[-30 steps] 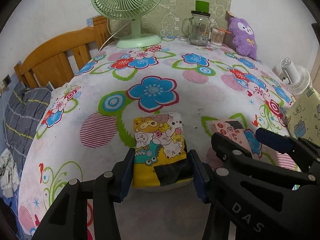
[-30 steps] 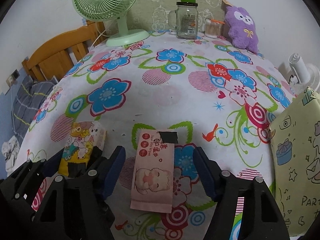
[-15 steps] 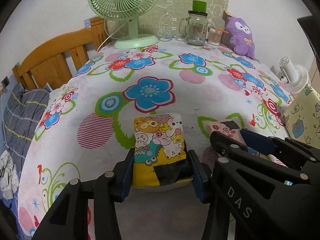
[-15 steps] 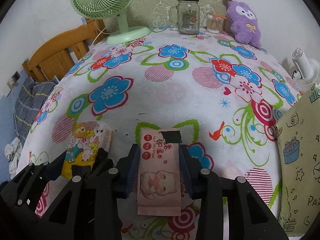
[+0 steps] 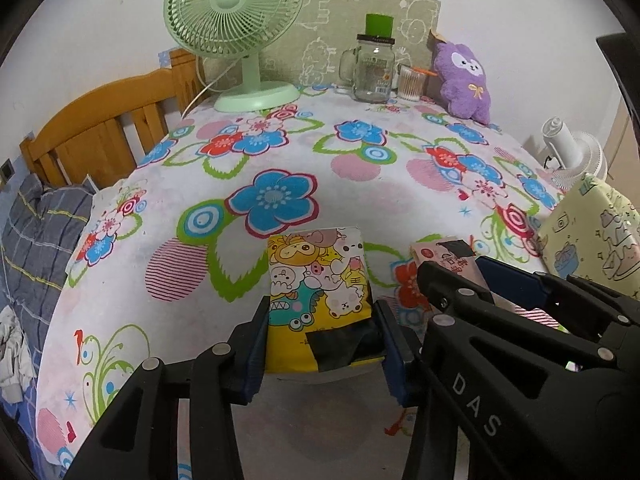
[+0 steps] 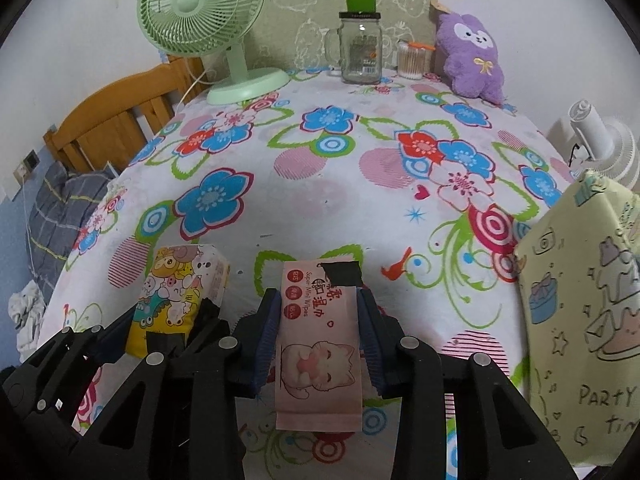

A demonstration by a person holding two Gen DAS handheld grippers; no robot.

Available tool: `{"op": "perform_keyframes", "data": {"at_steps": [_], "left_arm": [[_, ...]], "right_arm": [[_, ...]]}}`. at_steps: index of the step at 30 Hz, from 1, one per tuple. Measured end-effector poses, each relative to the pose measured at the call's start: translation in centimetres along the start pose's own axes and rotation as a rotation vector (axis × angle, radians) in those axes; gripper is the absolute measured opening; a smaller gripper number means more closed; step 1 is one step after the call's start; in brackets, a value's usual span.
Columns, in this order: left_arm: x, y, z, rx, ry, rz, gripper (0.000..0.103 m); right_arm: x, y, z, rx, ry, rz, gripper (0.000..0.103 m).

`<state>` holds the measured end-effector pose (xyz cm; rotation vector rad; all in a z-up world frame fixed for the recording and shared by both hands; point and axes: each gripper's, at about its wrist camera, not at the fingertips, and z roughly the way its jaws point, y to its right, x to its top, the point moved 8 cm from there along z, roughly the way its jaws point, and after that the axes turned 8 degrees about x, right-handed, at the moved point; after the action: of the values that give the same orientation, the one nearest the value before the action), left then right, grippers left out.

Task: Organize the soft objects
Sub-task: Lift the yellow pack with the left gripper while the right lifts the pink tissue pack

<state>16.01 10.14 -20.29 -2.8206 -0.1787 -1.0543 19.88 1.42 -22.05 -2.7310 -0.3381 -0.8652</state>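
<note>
A yellow cartoon-print tissue pack (image 5: 320,296) lies on the flowered tablecloth (image 5: 280,152), and my left gripper (image 5: 320,320) is shut on its near end, blue pads pressed to both sides. To its right a pink wet-wipes pack (image 6: 318,336) with a cat drawing sits between the pads of my right gripper (image 6: 318,320), which is shut on its long edges. In the right wrist view the tissue pack (image 6: 176,292) and the left gripper (image 6: 160,322) show at lower left. The wipes pack (image 5: 452,260) and the right gripper's black frame appear at right in the left wrist view.
A pale yellow gift bag (image 6: 580,320) stands at the right edge. At the back are a green desk fan (image 5: 240,40), a glass jar with a green lid (image 5: 374,68), a cup of cotton swabs (image 5: 410,84) and a purple plush toy (image 5: 466,80). A wooden bed frame (image 5: 100,132) is left.
My right gripper has closed from wide open onto the pink wipes pack. The left gripper's pads tightened slightly on the tissue pack. Neither hand has shifted much.
</note>
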Motion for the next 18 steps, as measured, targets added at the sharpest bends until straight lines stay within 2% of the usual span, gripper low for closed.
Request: {"op": "perform_keyframes", "data": {"at_steps": [18], "left_arm": [[2.4,0.4,-4.5,0.017,0.097,-0.003,0.049]], "right_arm": [[2.0,-0.5,-4.9,0.012,0.1,-0.026,0.041]]}}
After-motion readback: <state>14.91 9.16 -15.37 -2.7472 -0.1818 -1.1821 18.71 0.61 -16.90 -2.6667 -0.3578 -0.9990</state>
